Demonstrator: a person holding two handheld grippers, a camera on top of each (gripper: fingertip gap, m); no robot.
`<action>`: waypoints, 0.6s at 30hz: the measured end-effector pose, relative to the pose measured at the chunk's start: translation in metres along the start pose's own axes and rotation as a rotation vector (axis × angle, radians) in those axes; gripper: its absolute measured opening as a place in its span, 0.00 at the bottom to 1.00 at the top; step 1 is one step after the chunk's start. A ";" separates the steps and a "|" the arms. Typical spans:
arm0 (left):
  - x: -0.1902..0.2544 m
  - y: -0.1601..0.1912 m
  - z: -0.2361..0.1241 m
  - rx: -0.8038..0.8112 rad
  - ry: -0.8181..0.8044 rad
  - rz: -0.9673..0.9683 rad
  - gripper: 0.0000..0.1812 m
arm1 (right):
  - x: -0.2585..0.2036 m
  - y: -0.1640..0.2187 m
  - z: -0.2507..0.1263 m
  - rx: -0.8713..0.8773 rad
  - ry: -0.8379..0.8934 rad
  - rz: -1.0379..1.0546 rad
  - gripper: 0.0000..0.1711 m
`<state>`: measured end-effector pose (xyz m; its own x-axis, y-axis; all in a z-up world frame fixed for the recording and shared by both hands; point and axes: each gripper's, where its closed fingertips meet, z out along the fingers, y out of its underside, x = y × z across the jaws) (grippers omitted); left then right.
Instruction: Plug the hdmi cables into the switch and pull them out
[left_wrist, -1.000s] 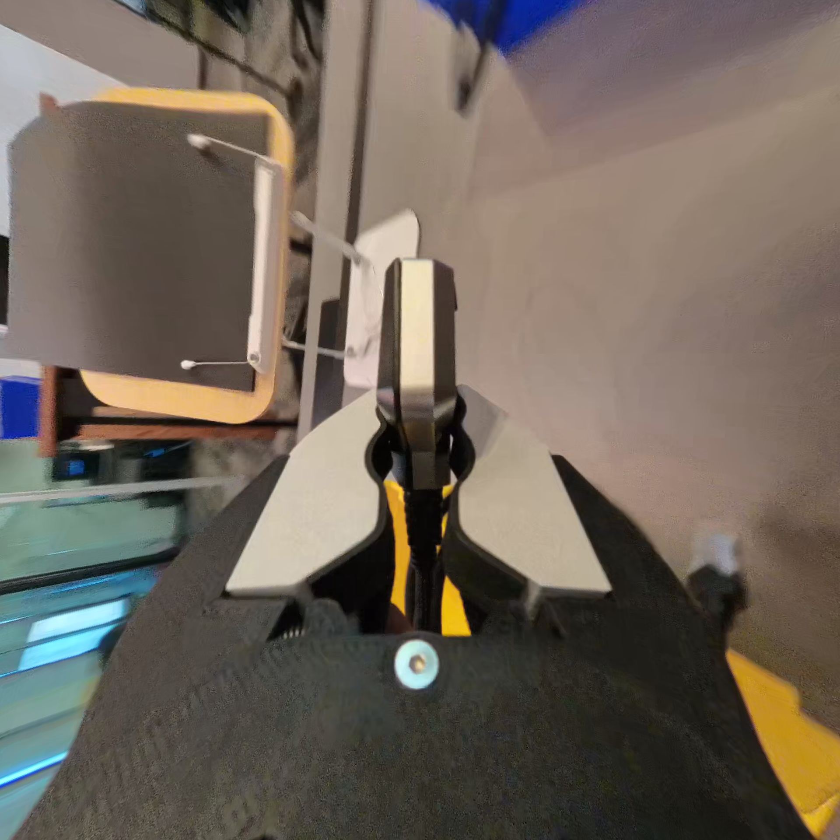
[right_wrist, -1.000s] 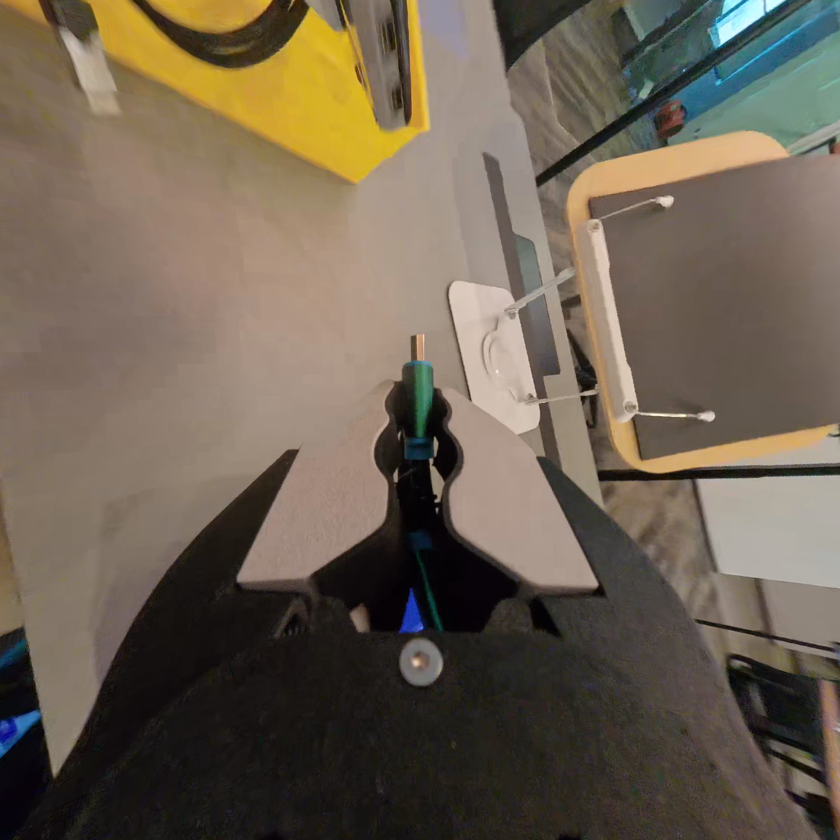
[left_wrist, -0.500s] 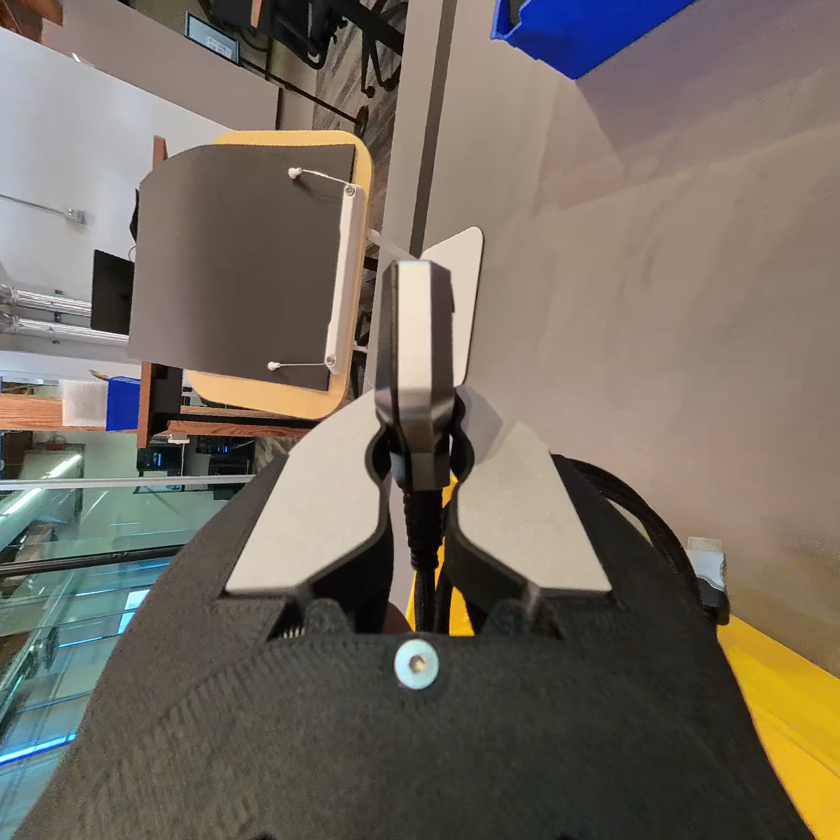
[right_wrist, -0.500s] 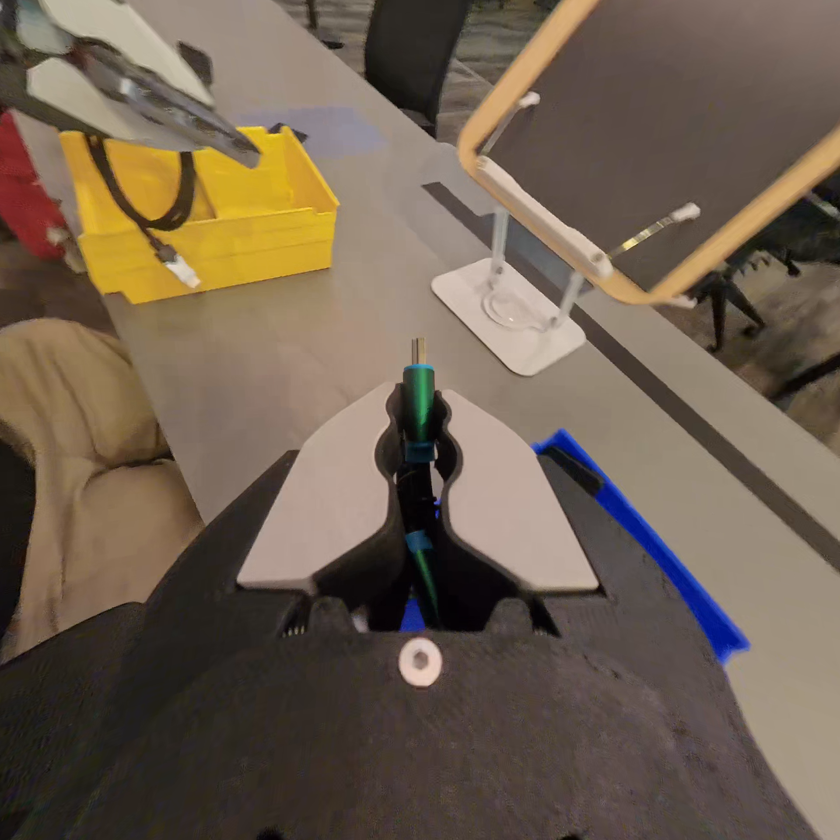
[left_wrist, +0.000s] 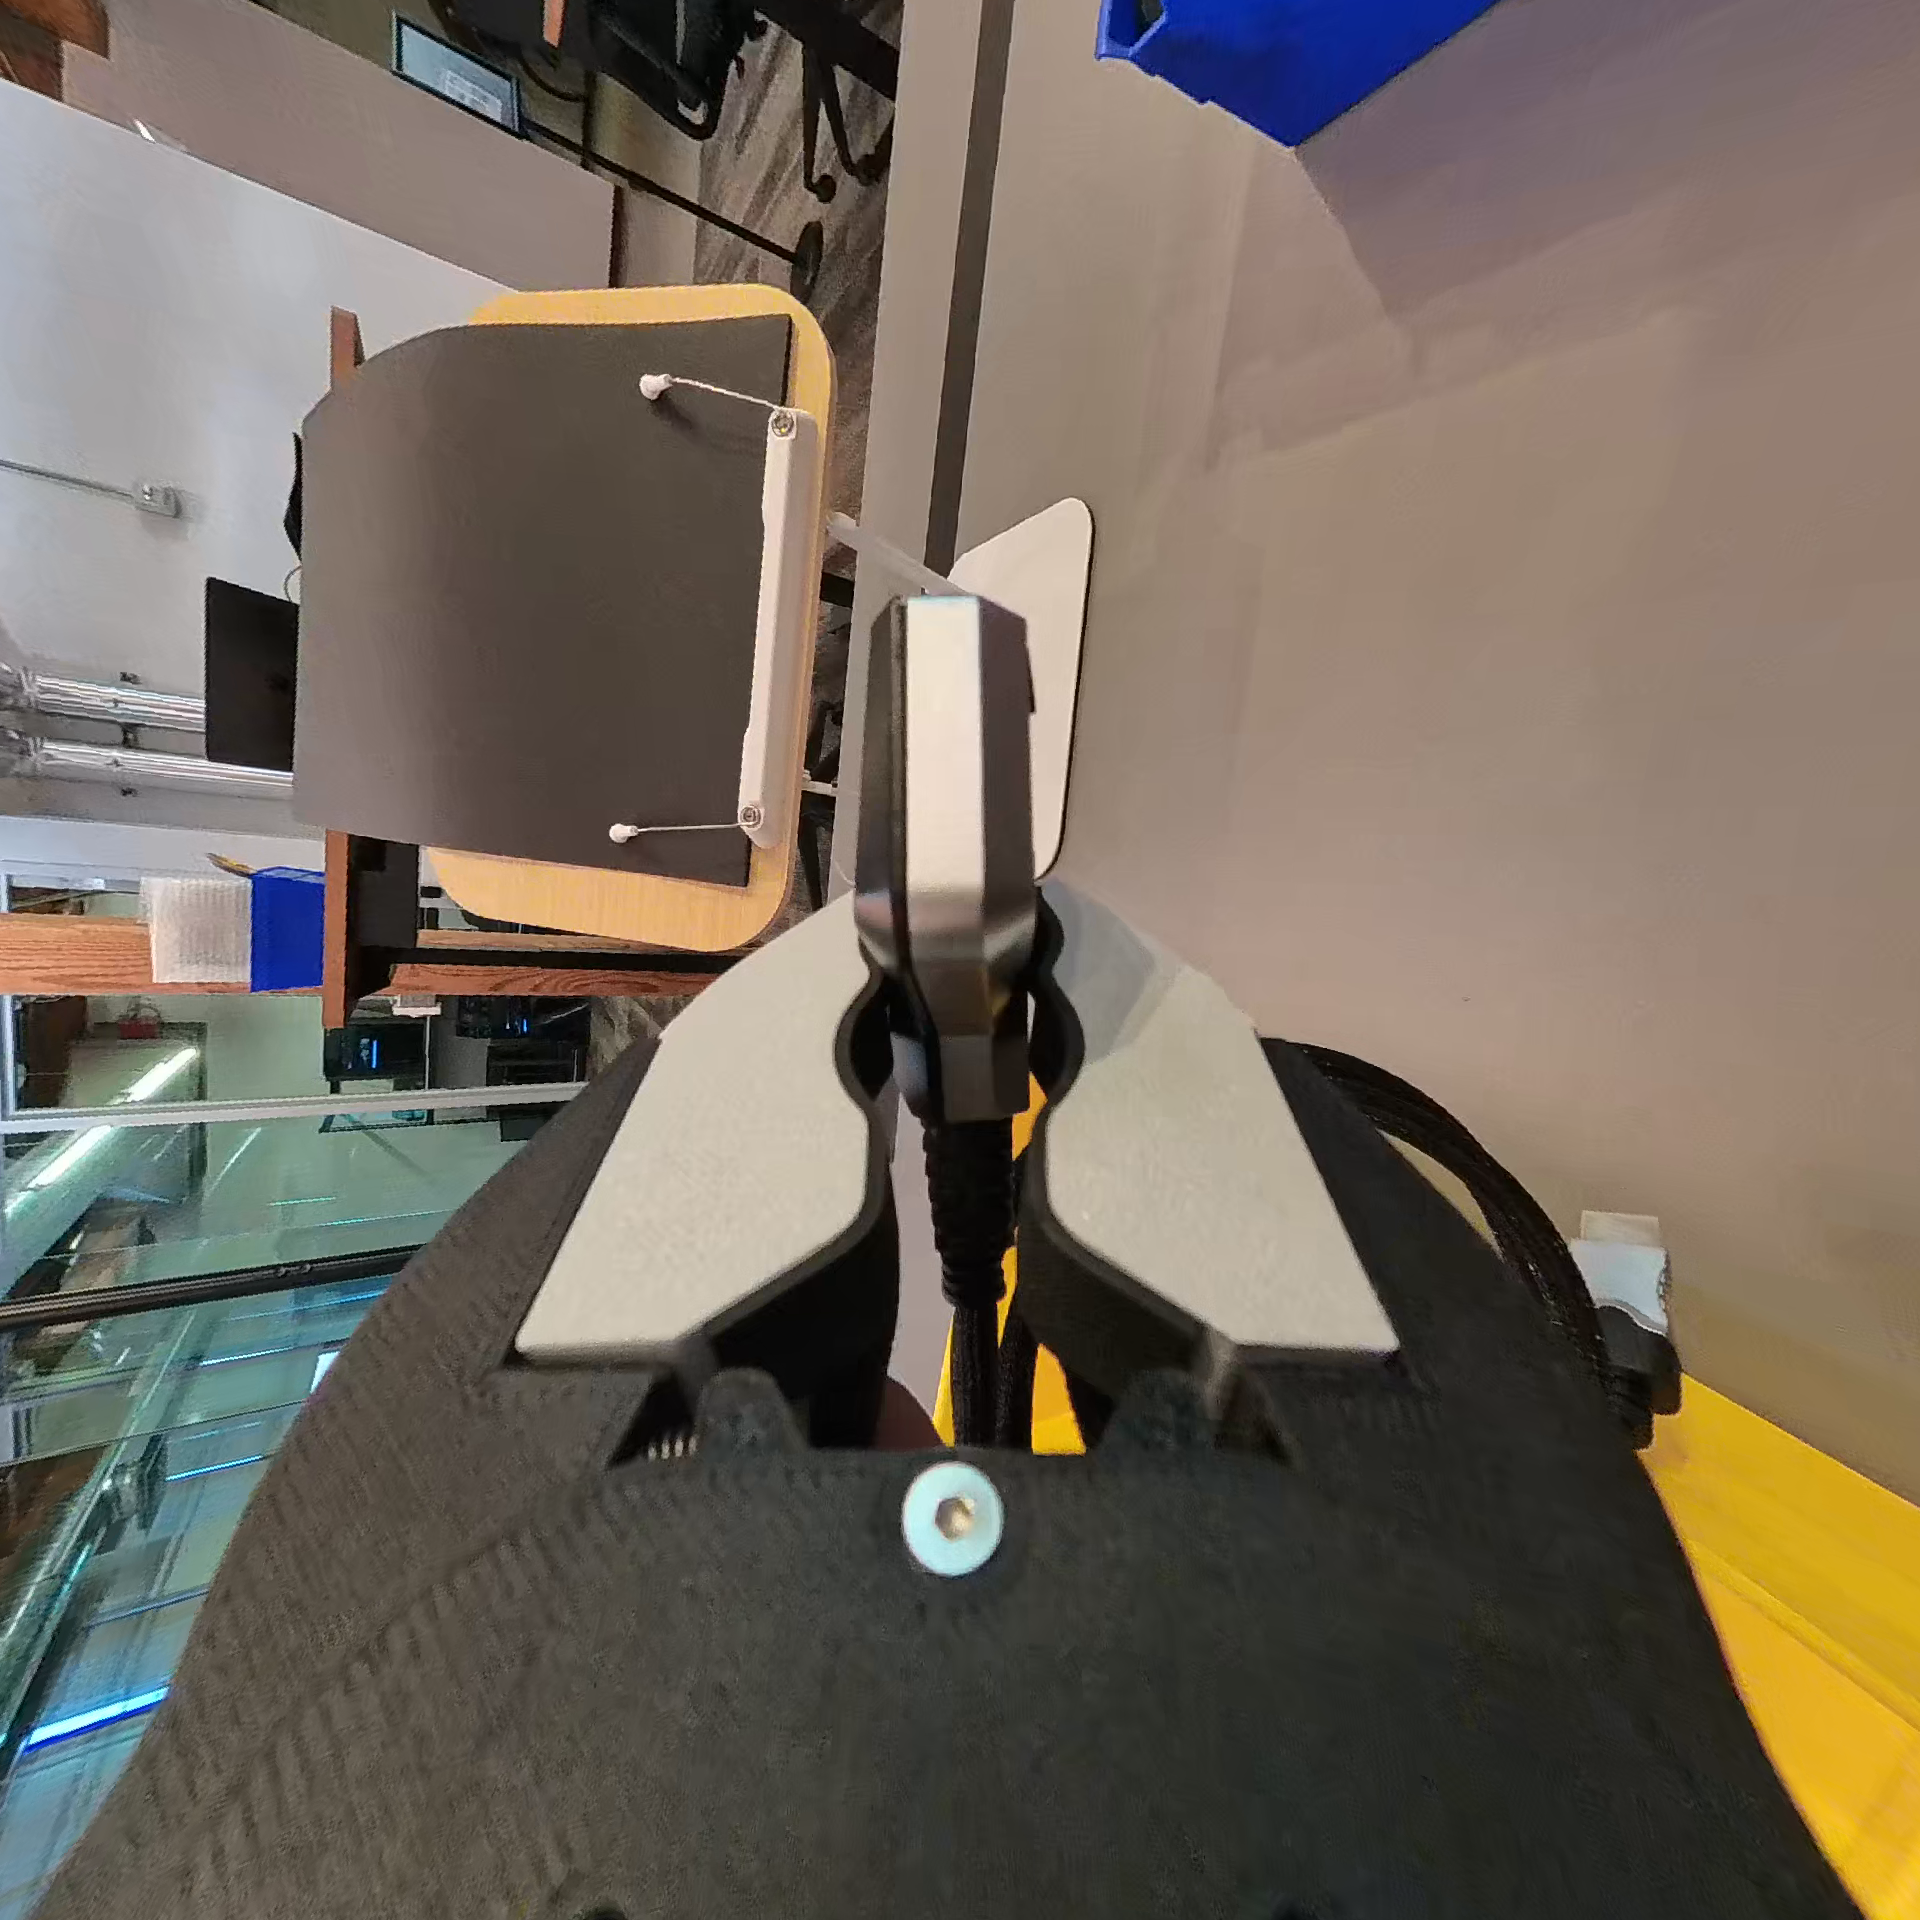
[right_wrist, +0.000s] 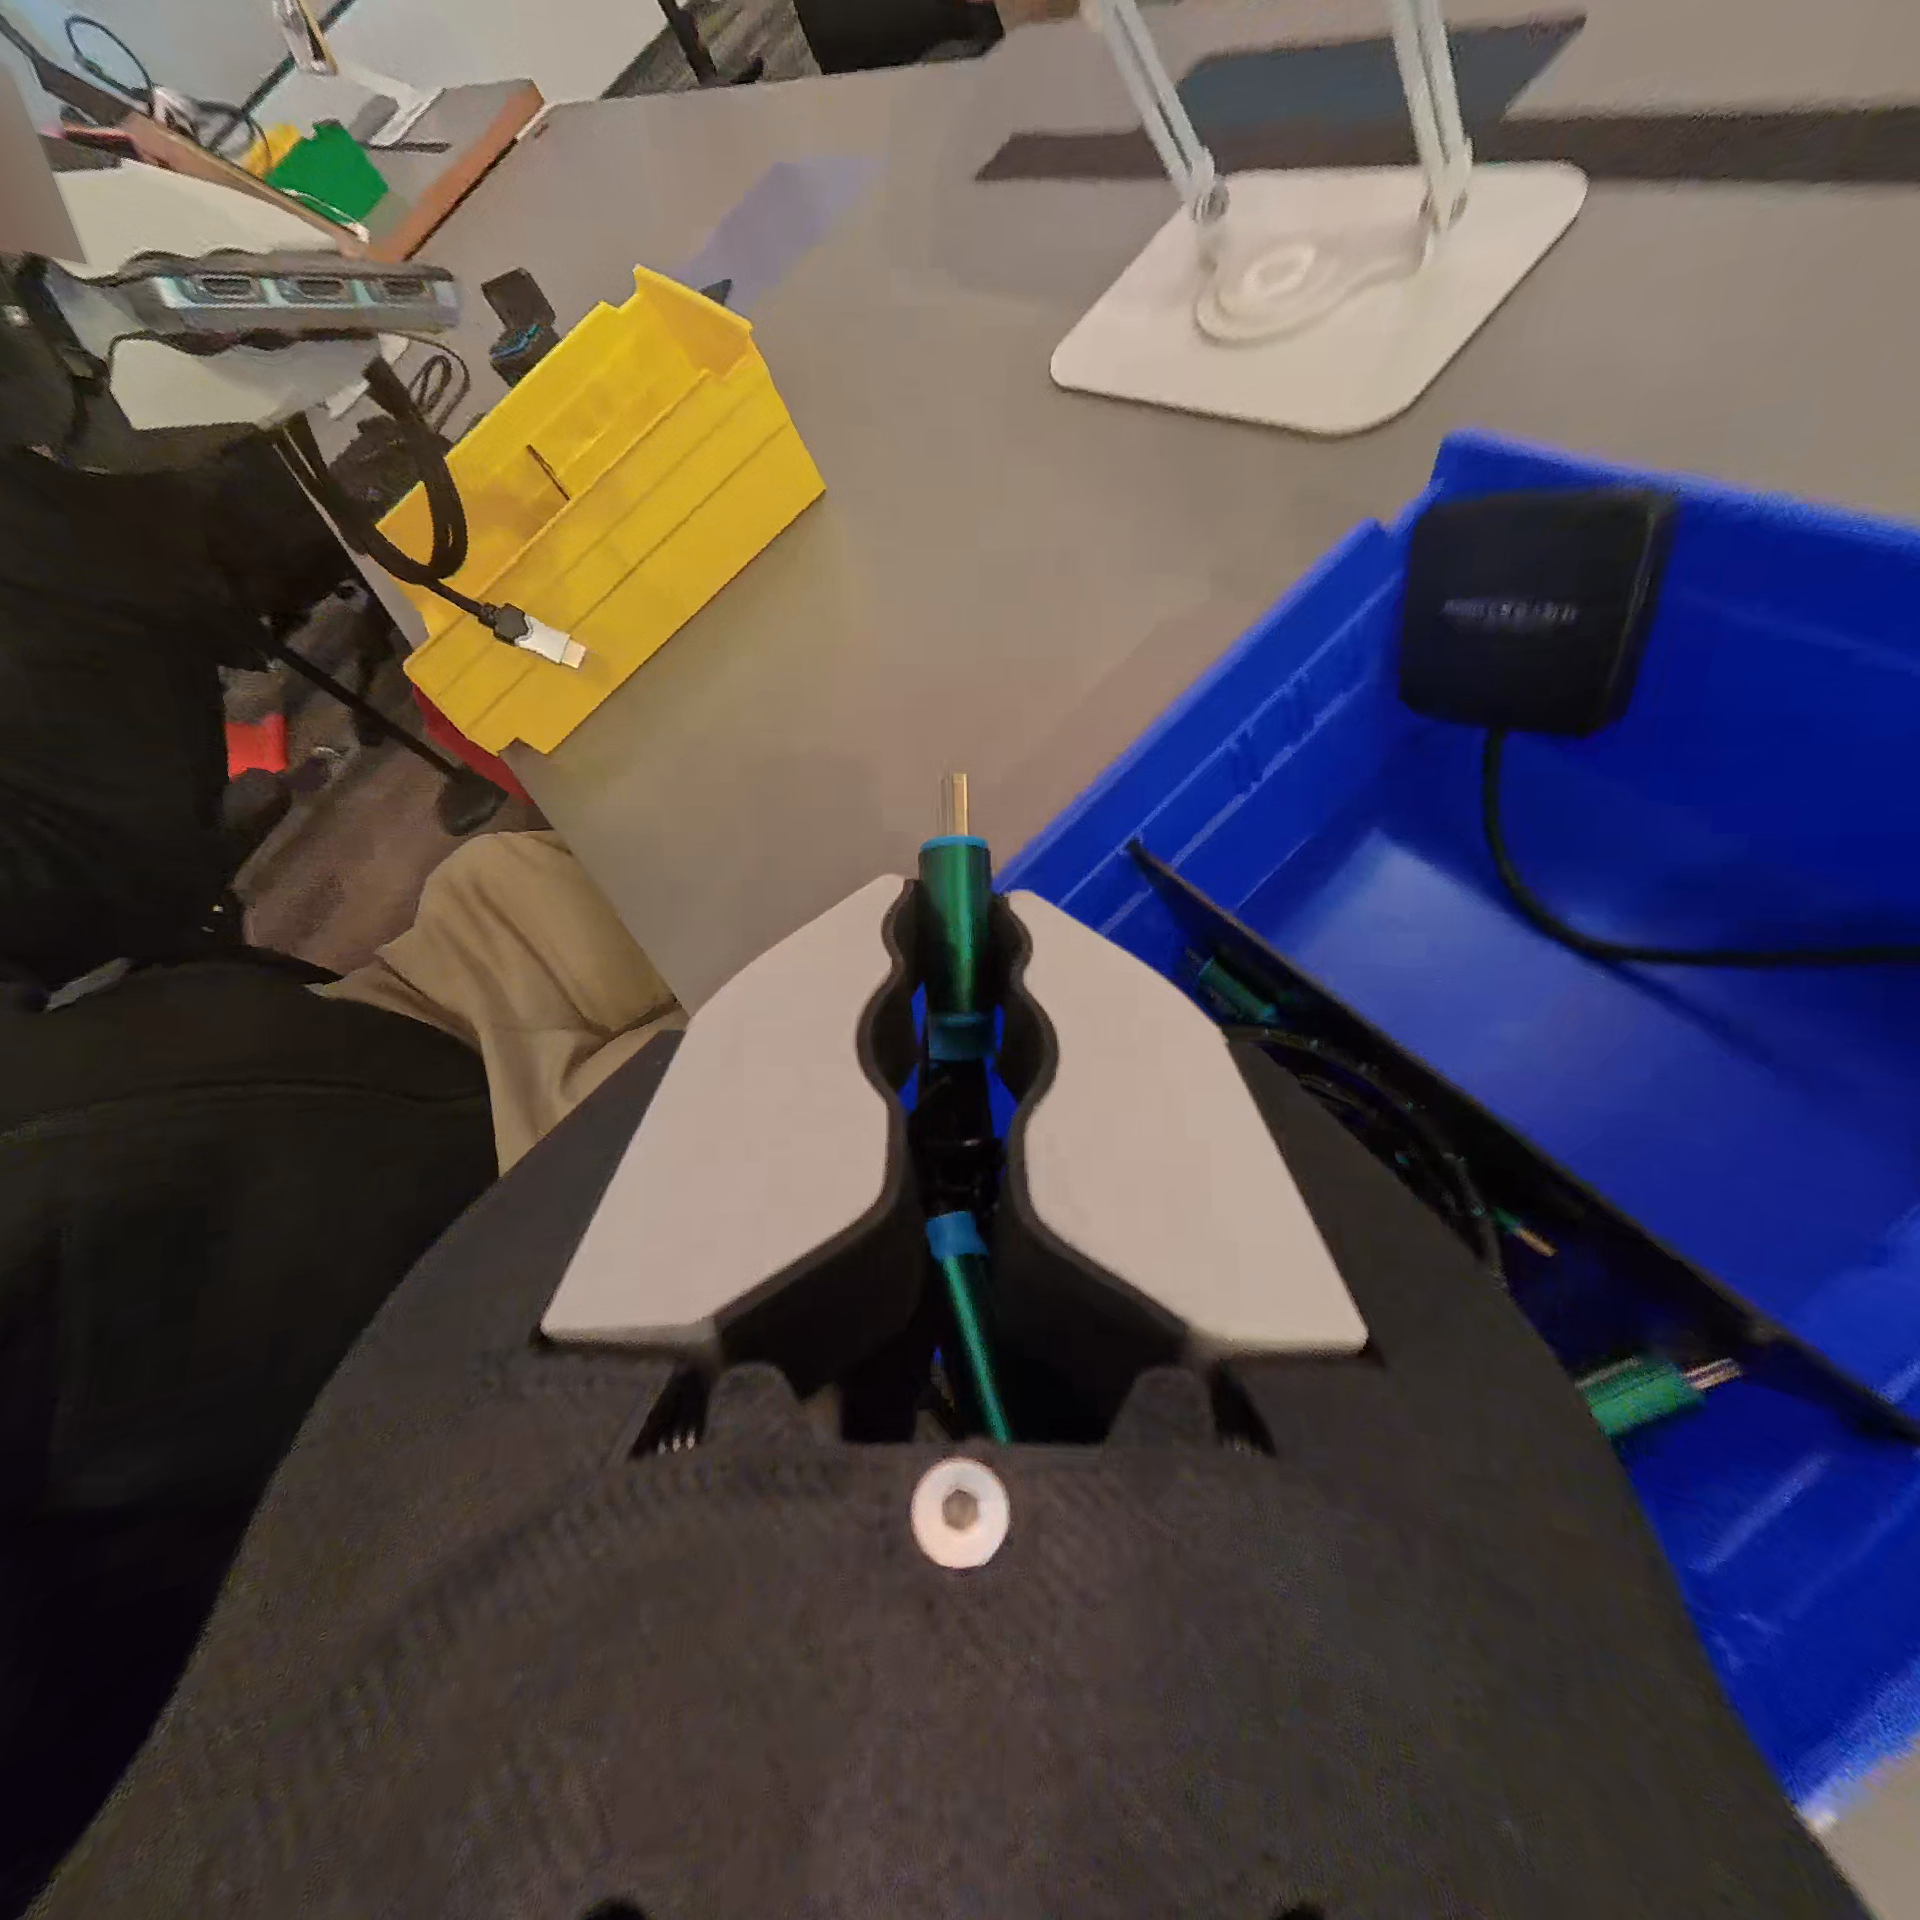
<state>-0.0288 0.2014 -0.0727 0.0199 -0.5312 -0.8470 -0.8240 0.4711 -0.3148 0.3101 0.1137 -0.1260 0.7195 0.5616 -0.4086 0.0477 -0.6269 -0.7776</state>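
My left gripper (left_wrist: 954, 935) is shut on the grey HDMI switch (left_wrist: 951, 790), held edge-on in the air; its black braided cable (left_wrist: 1507, 1205) loops back to a silver plug (left_wrist: 1626, 1283). In the right wrist view the switch (right_wrist: 281, 291) shows its row of ports at upper left, with the cable's plug (right_wrist: 545, 639) hanging by the yellow bin. My right gripper (right_wrist: 954, 914) is shut on a green HDMI cable plug (right_wrist: 954, 904), metal tip forward, apart from the switch and above the table edge.
A yellow bin (right_wrist: 623, 520) sits on the grey table (right_wrist: 1039, 520). A blue bin (right_wrist: 1558, 987) at right holds a black device with a cord (right_wrist: 1527, 613) and more green cables (right_wrist: 1642, 1392). A white stand base (right_wrist: 1320, 301) carries a board (left_wrist: 540, 603). Left tips to right tips: about 35 cm.
My right gripper has swung and turned with the green plug, from facing the stand to facing the switch and yellow bin. My left gripper steadied, the switch still in it.
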 end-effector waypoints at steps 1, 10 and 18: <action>0.000 0.000 0.000 0.001 0.000 0.001 0.12 | 0.005 0.006 0.004 -0.009 -0.005 0.026 0.06; 0.002 0.000 0.000 0.001 0.009 0.006 0.12 | 0.048 0.038 0.010 -0.103 0.129 0.134 0.06; 0.004 0.000 0.001 -0.002 0.016 0.011 0.12 | 0.092 0.059 0.007 -0.307 0.466 0.057 0.15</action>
<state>-0.0283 0.1994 -0.0767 0.0013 -0.5371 -0.8435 -0.8253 0.4757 -0.3042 0.3739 0.1318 -0.2127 0.9536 0.2678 -0.1377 0.1489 -0.8168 -0.5573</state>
